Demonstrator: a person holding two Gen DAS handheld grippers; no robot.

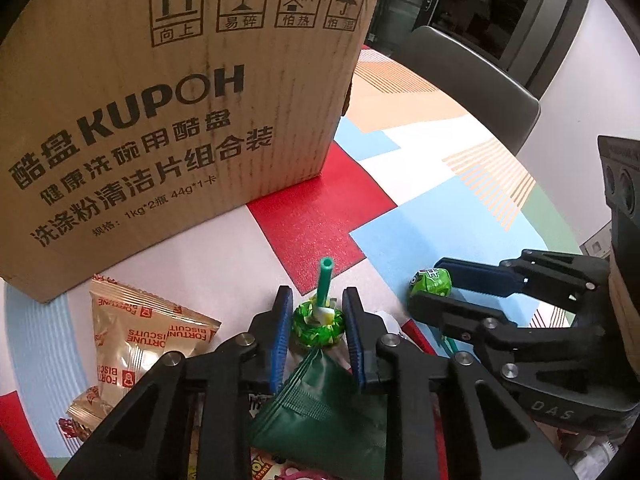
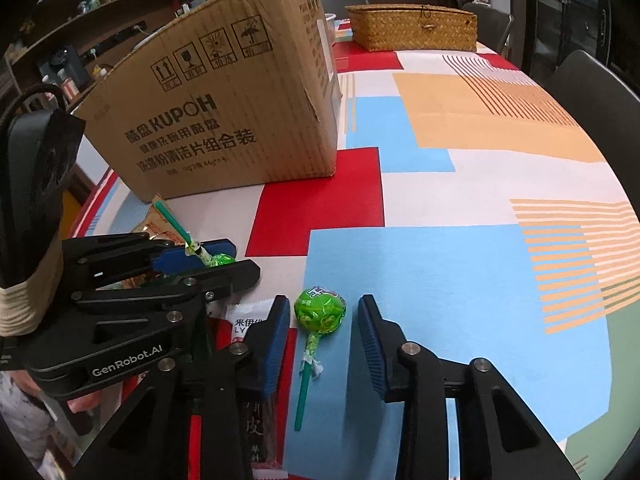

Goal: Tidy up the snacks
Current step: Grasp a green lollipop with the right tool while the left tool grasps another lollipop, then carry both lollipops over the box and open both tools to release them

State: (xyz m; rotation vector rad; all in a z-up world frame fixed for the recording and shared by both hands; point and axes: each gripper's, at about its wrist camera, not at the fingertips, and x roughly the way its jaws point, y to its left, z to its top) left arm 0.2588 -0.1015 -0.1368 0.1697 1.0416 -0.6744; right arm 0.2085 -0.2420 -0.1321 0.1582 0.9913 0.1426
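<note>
My left gripper (image 1: 316, 320) holds a green lollipop (image 1: 319, 324) between its blue pads, the stick pointing up and away; it also shows in the right wrist view (image 2: 216, 259). My right gripper (image 2: 324, 320) is open around a second green lollipop (image 2: 319, 310) that lies on the tablecloth, stick toward me; this lollipop also shows in the left wrist view (image 1: 431, 282). A brown KUPOH cardboard box (image 1: 168, 112) stands just beyond the snacks, and it shows in the right wrist view too (image 2: 224, 112).
Loose snacks lie under the left gripper: fortune biscuit packs (image 1: 136, 332), a dark green pouch (image 1: 320, 404), a white and red packet (image 2: 244, 320). A woven basket (image 2: 412, 28) sits at the table's far end. A dark chair (image 1: 472, 80) stands at the table's edge.
</note>
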